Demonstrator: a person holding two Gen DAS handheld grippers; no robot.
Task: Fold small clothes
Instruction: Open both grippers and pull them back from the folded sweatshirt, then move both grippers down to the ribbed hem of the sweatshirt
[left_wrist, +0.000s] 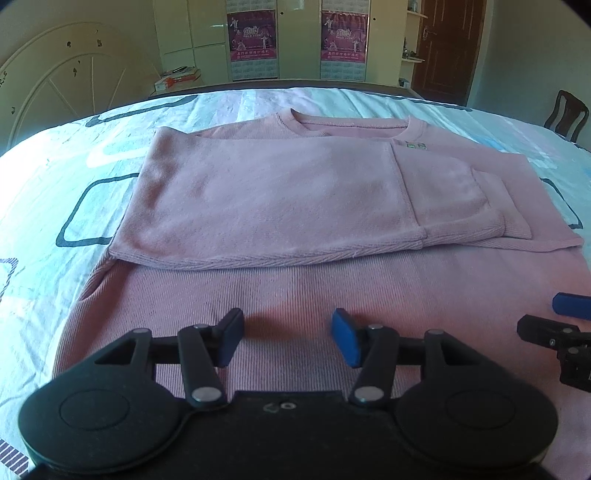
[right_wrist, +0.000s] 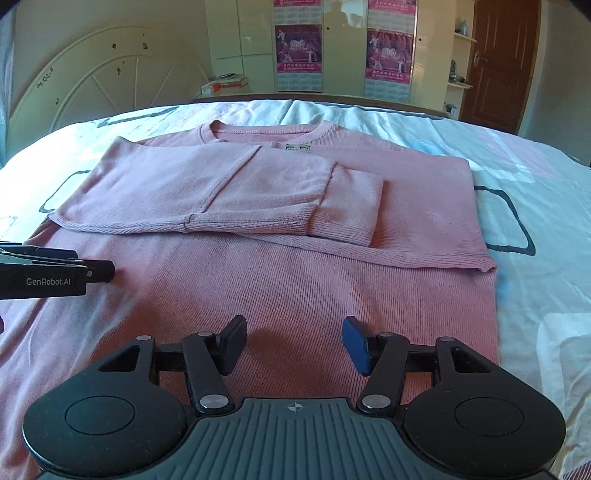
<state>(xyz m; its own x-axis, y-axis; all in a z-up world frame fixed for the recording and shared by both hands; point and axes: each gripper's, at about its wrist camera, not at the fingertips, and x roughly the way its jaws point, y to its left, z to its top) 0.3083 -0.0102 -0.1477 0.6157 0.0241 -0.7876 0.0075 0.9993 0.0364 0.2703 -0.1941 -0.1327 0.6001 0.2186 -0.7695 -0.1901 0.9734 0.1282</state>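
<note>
A pink knit sweater (left_wrist: 266, 184) lies flat on the bed, neck at the far side, both sleeves folded across its chest. It also shows in the right wrist view (right_wrist: 280, 280). My left gripper (left_wrist: 288, 338) is open and empty, just above the sweater's near lower part. My right gripper (right_wrist: 293, 345) is open and empty, also over the near lower part. The right gripper's fingers (left_wrist: 570, 304) show at the right edge of the left wrist view. The left gripper's body (right_wrist: 48, 278) shows at the left edge of the right wrist view.
The sweater lies on a light patterned bedsheet (left_wrist: 74, 173). A white headboard (left_wrist: 55, 85) stands at the far left, wardrobe doors with posters (left_wrist: 251, 40) behind, a brown door (left_wrist: 447, 48) and a wooden chair (left_wrist: 567, 114) at the right.
</note>
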